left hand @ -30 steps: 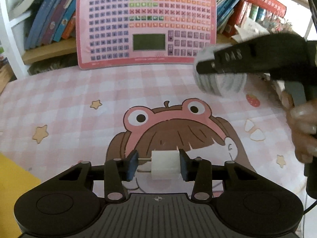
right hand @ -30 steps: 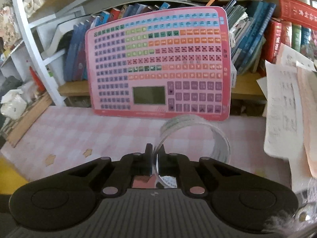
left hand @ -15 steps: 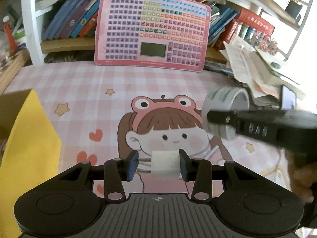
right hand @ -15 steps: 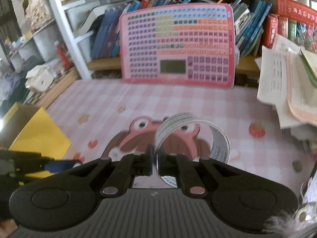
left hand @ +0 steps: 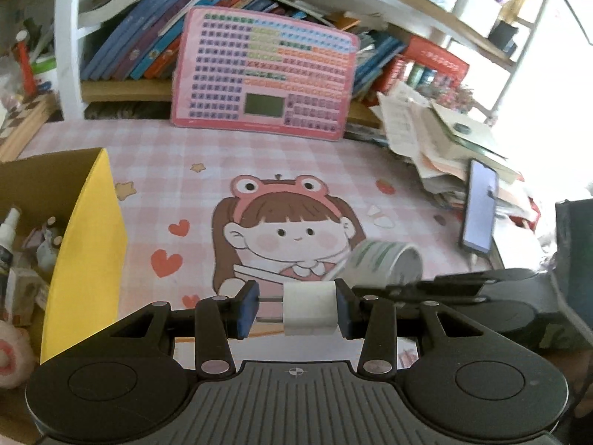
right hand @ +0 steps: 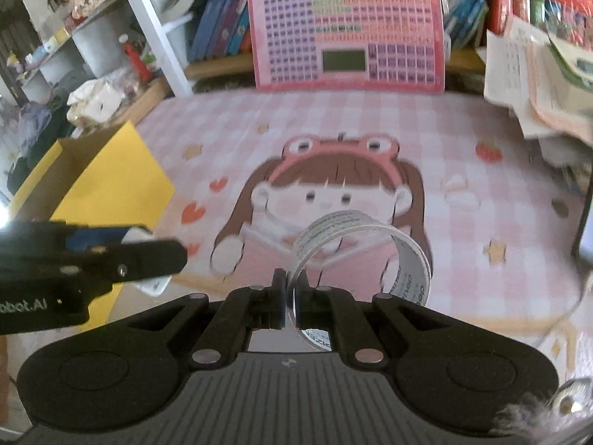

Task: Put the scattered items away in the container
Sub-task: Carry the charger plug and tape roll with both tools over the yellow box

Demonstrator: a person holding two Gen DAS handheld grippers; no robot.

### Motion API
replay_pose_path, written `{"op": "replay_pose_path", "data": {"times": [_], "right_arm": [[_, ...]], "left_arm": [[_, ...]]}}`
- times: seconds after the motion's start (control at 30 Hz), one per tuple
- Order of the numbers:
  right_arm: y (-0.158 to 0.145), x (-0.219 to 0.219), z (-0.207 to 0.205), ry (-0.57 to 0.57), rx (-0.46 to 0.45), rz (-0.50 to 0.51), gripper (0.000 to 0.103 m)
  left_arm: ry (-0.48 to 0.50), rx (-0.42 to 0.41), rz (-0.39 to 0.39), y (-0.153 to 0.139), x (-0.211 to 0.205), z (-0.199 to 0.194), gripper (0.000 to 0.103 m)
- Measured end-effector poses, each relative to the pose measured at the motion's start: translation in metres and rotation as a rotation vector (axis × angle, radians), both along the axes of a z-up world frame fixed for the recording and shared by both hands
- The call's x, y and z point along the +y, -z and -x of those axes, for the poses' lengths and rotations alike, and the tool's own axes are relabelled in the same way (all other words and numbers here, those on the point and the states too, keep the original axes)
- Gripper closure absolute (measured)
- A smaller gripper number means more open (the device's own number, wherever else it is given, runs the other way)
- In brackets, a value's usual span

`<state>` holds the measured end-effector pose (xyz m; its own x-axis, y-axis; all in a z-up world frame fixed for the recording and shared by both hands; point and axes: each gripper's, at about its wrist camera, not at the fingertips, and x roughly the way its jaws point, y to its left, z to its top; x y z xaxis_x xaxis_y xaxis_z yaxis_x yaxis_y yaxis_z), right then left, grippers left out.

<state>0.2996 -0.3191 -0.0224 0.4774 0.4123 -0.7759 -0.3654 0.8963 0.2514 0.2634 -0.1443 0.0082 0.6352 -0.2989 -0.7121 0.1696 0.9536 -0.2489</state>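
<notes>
My left gripper is shut on a white charger plug, its metal prongs against the left pad, held above the pink cartoon mat. My right gripper is shut on the wall of a clear tape roll; the roll also shows in the left wrist view. The yellow cardboard box stands at the left with several small items inside; it also shows in the right wrist view. The left gripper shows in the right wrist view, close to the box.
A pink keyboard toy leans on the bookshelf at the back. A pile of papers and a phone lie at the right. A pink plush sits at the box's near corner.
Both grippers pulled back and to the left with their loads. The yellow box has come further into both views, and the right gripper now lies just beside my left one.
</notes>
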Motion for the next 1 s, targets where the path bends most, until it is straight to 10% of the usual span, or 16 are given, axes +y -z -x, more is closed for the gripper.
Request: {"op": "replay_pose_path", "data": {"times": [0.6,1.0], "right_arm": [[-0.022,0.061,0.12,0.182,-0.018,0.067,0.098],[-0.024,0.12,0.183,0.229,-0.01,0.072,0.098]], "left_arm": [[0.225,-0.016,0.159,-0.014,0.061,0.086,0.062],[0.203,-0.021,0.182,-0.013,0.145,0.138,0.062]]}}
